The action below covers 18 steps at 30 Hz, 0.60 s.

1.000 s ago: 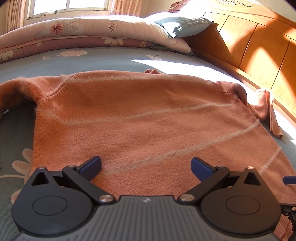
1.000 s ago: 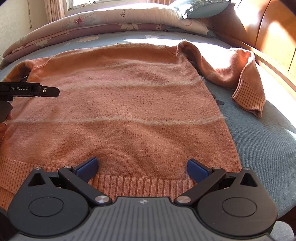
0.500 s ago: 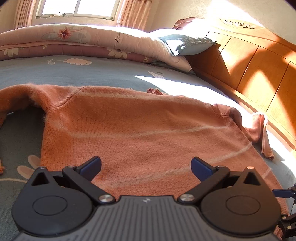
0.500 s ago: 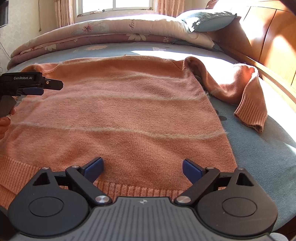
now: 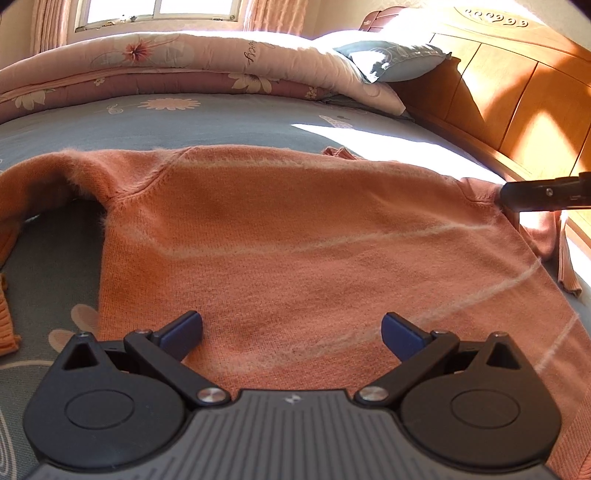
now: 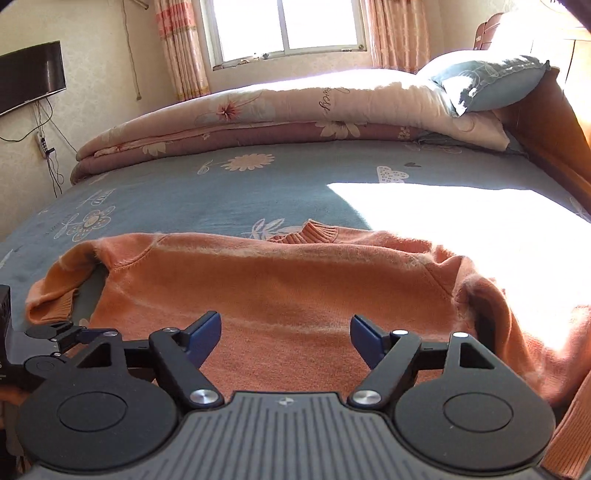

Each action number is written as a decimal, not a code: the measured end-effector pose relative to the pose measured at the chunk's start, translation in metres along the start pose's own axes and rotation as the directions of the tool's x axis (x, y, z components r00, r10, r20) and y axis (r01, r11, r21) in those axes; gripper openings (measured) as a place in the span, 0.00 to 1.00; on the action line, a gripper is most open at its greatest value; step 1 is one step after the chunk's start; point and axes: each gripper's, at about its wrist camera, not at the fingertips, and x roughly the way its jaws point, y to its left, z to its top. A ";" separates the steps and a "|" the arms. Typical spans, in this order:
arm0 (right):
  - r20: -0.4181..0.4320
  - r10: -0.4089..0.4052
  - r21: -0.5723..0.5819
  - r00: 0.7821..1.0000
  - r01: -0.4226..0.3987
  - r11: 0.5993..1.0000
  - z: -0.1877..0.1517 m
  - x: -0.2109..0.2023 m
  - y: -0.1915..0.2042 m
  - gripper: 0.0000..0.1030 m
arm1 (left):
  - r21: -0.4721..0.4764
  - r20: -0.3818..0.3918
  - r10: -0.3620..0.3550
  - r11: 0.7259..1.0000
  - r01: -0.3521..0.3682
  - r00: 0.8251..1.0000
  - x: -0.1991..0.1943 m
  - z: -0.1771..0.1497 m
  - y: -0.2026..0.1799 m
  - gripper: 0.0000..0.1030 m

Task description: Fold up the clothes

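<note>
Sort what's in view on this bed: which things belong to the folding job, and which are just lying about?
Belongs to the job:
- orange sweater, spread flat on the bed
- left gripper, open over it
- right gripper, open, jaws just been closing, nothing between them

Just lying about:
- folded floral quilt
- blue pillow
- wall television

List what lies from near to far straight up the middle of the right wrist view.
Right gripper, fingers open with nothing between them → orange sweater → blue flowered bedsheet → folded quilt → window.
</note>
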 end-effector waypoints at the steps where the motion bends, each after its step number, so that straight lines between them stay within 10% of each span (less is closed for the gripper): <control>1: -0.028 0.010 0.010 1.000 -0.010 1.000 -0.002 0.012 -0.004 0.70 | 0.005 0.000 0.001 1.000 -0.001 1.000 0.000 0.000 0.000 0.99; 14: -0.145 -0.150 0.123 0.978 0.168 0.978 -0.034 0.023 -0.072 0.69 | 0.040 -0.001 0.022 0.999 -0.022 1.000 0.003 -0.002 -0.002 0.99; 18: -0.077 -0.081 0.167 0.994 0.093 0.982 -0.025 0.003 -0.080 0.78 | 0.047 0.001 0.027 0.999 -0.027 1.000 0.003 -0.002 -0.003 0.99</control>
